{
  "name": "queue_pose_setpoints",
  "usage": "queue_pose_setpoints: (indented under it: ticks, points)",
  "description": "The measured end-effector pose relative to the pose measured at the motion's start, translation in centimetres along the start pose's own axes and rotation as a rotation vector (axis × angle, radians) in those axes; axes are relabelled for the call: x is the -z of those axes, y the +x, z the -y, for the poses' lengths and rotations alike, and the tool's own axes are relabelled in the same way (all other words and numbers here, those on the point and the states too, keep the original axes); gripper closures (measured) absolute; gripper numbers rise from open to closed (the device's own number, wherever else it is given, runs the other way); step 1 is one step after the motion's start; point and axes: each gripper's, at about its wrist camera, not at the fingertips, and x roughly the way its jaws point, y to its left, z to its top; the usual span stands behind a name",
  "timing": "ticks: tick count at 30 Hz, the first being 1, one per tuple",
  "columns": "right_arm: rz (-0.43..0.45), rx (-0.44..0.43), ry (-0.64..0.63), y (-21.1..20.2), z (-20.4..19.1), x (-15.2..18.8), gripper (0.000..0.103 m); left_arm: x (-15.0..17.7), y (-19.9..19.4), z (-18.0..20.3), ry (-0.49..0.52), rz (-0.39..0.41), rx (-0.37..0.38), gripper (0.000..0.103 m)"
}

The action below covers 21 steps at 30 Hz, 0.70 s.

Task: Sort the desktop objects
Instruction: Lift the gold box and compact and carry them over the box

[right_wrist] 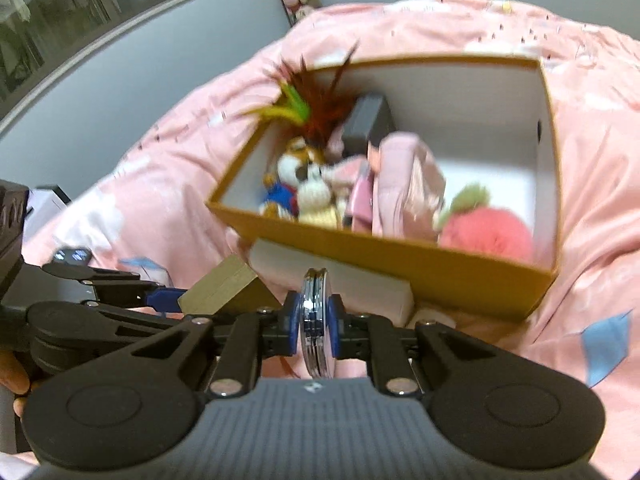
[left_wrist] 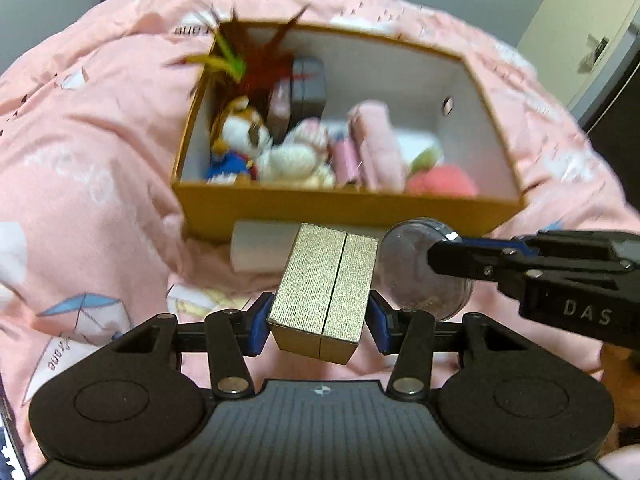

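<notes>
My left gripper (left_wrist: 320,326) is shut on a gold textured box (left_wrist: 324,288), held above the pink bedding in front of the orange cardboard box (left_wrist: 352,210). The gold box also shows in the right wrist view (right_wrist: 220,290). My right gripper (right_wrist: 316,330) is shut on a round clear disc case (right_wrist: 316,320), held edge-on; the case shows beside the gold box in the left wrist view (left_wrist: 420,268). The right gripper (left_wrist: 444,258) comes in from the right there. The cardboard box (right_wrist: 400,258) holds plush toys, feathers, pink items and a dark case.
A white flat box (left_wrist: 264,246) lies against the cardboard box's near wall, also seen in the right wrist view (right_wrist: 360,286). Pink patterned bedding (left_wrist: 88,160) surrounds everything. A grey wall and window (right_wrist: 80,20) stand at the left.
</notes>
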Motion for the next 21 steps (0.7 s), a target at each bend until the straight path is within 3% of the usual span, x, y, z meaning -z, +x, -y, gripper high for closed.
queue_pose_setpoints:
  ticks: [10, 15, 21]
  points:
    - [0.102, -0.054, -0.014, -3.6, 0.2, -4.8, 0.088, -5.1, -2.6, 2.5, 0.033, 0.115, -0.009, 0.047]
    - [0.143, -0.029, -0.017, -3.2, 0.9, -7.2, 0.088, -7.8, -2.4, 3.0, 0.049, 0.150, -0.009, 0.047]
    - [0.172, -0.015, 0.034, -1.9, 2.7, -10.3, 0.088, -11.9, -0.6, 1.6, 0.003, 0.158, 0.020, 0.047]
